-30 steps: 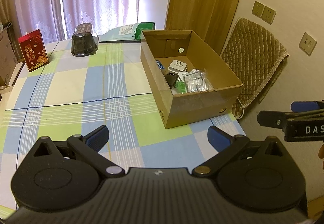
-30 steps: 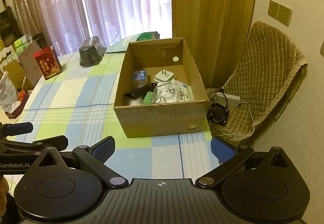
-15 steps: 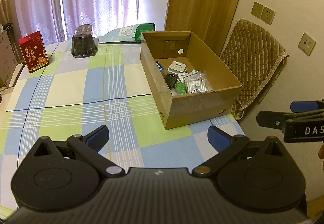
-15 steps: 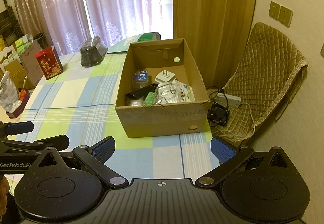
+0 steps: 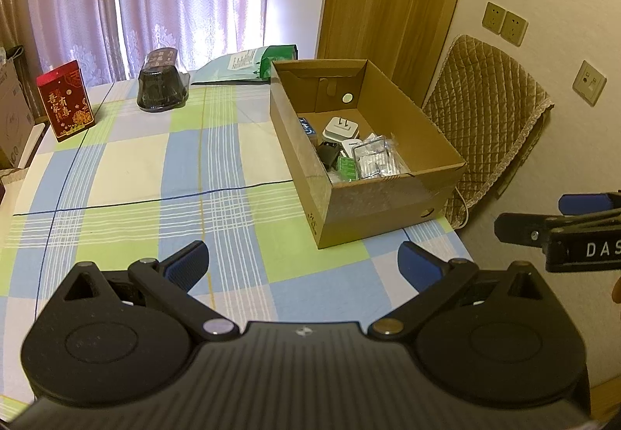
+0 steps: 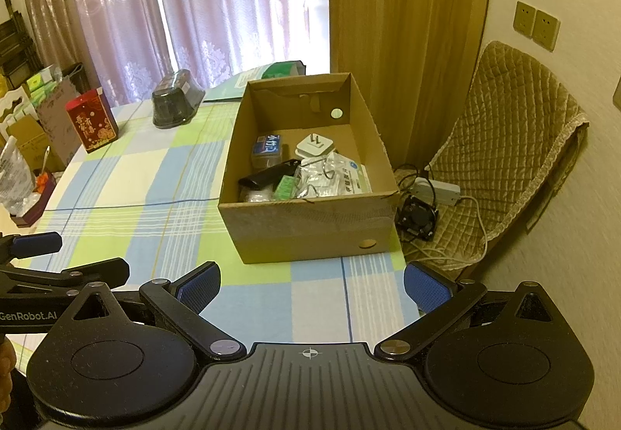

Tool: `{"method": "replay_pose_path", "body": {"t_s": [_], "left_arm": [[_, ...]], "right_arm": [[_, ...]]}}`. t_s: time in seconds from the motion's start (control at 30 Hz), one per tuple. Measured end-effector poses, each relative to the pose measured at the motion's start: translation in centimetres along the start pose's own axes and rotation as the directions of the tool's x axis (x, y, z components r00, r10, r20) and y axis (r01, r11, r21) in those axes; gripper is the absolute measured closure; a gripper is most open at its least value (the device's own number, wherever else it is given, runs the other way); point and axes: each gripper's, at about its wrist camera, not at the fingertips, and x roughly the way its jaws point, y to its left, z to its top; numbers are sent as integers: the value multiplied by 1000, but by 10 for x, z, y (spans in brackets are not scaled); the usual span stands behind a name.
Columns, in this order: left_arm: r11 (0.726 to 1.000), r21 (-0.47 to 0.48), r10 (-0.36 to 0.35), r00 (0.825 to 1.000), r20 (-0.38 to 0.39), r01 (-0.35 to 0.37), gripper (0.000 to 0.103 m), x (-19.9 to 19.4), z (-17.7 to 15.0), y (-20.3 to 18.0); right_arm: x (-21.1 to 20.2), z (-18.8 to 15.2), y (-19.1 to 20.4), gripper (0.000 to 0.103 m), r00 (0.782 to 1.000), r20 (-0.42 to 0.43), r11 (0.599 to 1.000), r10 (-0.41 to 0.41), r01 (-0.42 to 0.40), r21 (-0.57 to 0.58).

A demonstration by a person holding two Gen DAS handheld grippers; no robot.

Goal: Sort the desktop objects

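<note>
Hardly shifted from a second ago: left claw and right claw both spread and empty, backed off from cardboard box, sorting seemingly finished.

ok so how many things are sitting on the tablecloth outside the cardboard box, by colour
red: 1, the red box
black: 1, the black container
green and white: 1, the green bag behind the cardboard box
total: 3
</note>
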Motion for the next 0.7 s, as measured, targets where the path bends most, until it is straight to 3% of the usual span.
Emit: {"method": "replay_pose_path", "body": {"t_s": [0.7], "left_arm": [[1000,9,0,1000,0,0,1,1,-2,-3]], "right_arm": [[2,-1,-3,0,1000,-7,1000,-2,2,2]]}}
